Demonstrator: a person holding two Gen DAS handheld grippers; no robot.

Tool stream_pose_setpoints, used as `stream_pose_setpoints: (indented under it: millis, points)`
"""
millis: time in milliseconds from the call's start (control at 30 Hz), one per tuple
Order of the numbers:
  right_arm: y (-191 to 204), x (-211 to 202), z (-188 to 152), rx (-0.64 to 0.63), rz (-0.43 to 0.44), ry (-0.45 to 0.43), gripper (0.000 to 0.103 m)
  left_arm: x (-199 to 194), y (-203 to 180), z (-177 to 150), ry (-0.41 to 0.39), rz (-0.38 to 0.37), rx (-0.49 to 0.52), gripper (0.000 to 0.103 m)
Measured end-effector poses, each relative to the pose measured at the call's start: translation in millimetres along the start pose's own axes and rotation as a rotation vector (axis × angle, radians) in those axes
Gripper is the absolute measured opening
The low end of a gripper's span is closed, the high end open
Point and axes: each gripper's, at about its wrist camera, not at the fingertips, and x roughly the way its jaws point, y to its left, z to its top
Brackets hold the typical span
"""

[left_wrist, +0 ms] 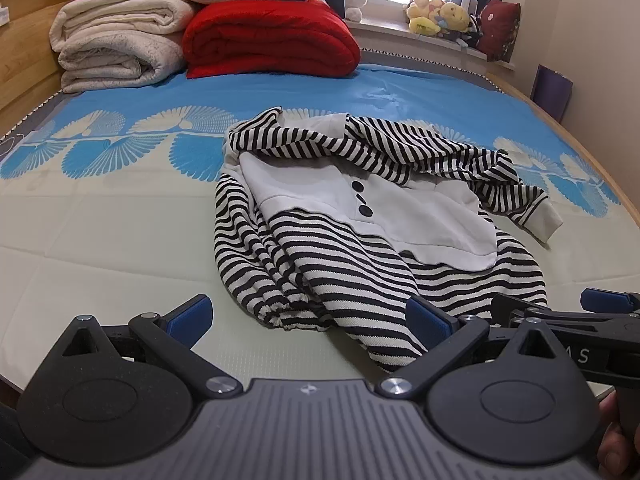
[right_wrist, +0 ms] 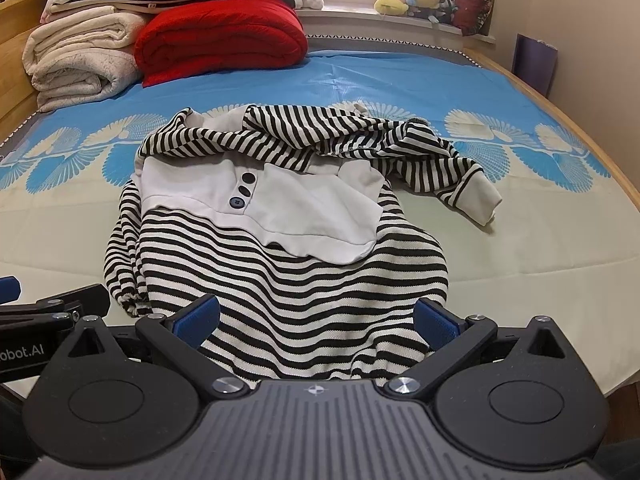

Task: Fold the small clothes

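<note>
- Your right gripper (right_wrist: 316, 320) is spread wide over the near hem of the striped top (right_wrist: 280, 264), holding nothing; the left gripper (left_wrist: 308, 316) is spread too, at the hem's left corner.
- The top lies rumpled on the bed (right_wrist: 540, 248), one sleeve (right_wrist: 460, 184) flung right; pinch carelessly and you'll likely catch a single layer, dragging creases in.

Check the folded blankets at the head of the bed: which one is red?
The red blanket, folded on the blue sheet, right of the cream blanket stack. The others are cream or white.

Bare mat (left_wrist: 100, 240) left and right of shirt (right_wrist: 288, 280): free passage. Blankets (right_wrist: 216, 28) block far left corner. Both grippers side by side at near edge, tight between them.
</note>
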Motion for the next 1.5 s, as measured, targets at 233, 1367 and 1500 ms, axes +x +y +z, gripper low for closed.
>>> stream_pose_setpoints:
  millis: [233, 1367, 1500]
  points:
    - [-4.0, -4.5, 2.7, 0.007, -0.015, -0.048, 0.092, -0.4, 1.3, 0.9, -0.007, 0.017, 0.002, 0.102]
    - [-139.3, 148.5, 15.9, 0.176, 0.143, 0.508, 0.016, 215.8, 94.7, 75.6, 0.469, -0.051, -0.195, 0.05]
    - [-159.5, 138.1, 33.0, 0.259, 0.099, 0.416, 0.009, 202.6, 90.1, 74.3, 0.466, -0.036, -0.083, 0.005]
